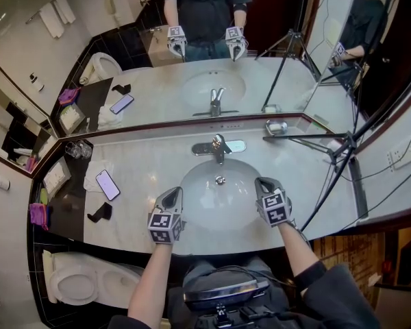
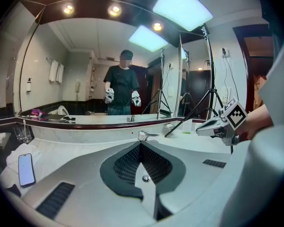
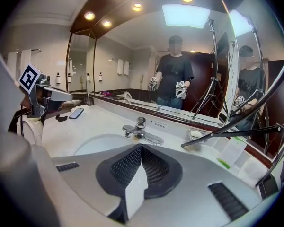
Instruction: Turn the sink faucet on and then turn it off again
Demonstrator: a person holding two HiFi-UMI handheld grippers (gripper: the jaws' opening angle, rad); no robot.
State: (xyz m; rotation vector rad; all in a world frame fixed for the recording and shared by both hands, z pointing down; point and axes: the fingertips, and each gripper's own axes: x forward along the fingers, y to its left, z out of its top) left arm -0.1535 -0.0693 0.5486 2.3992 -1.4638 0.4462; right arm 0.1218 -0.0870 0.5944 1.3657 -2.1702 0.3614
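Note:
The chrome faucet stands on its plate behind the oval white sink, its lever on top; I see no water stream. Both grippers hover over the sink's front rim and point at the faucet, well short of it. My left gripper is at the basin's left edge and my right gripper at its right edge. In the left gripper view the jaws meet at the tip just below the faucet, holding nothing. In the right gripper view the fingertips also touch, empty, under the faucet.
A phone lies on a white cloth left of the sink, with a small black object nearer the edge and glasses at the back left. A soap dish and a tripod leg occupy the right counter. A mirror backs the counter.

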